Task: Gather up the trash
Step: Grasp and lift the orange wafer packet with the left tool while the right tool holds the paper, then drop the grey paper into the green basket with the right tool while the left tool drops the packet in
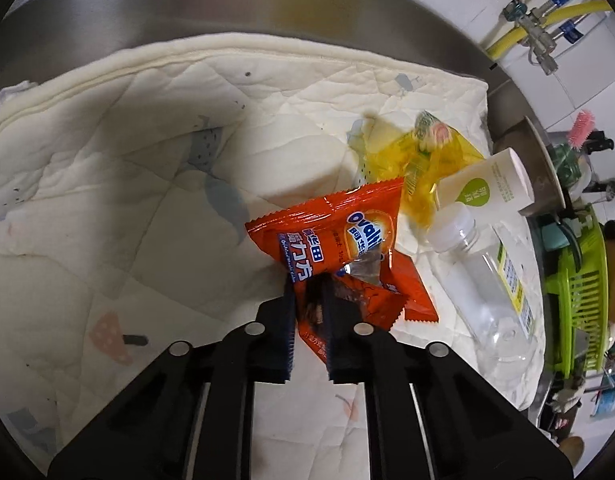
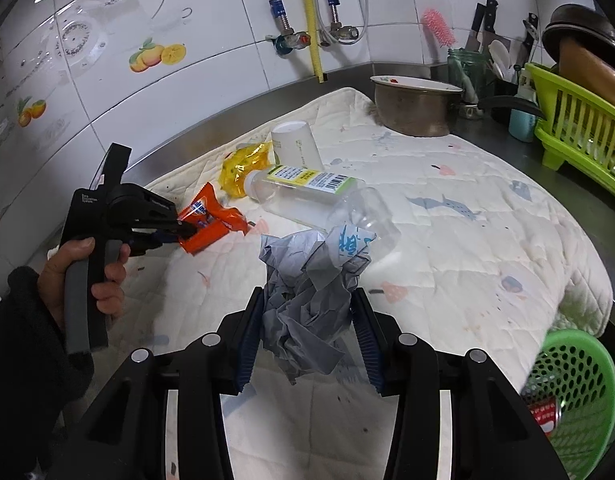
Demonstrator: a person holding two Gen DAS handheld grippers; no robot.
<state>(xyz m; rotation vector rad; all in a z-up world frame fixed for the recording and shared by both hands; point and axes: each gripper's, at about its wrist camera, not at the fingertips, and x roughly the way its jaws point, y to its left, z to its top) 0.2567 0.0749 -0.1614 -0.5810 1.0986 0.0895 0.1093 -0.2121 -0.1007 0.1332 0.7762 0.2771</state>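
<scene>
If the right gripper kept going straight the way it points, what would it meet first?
Probably the clear plastic bottle lying on the quilted cream mat, just beyond the crumpled grey paper the right gripper holds; depth is uncertain.

The right gripper (image 2: 307, 312) clamps crumpled grey paper (image 2: 307, 292) while the left gripper (image 2: 183, 232) pinches an orange wrapper (image 2: 209, 220)

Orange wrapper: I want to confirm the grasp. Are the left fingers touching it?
Touching. In the left wrist view, both fingers of the left gripper press against the orange wrapper, pinching its lower end.
</scene>
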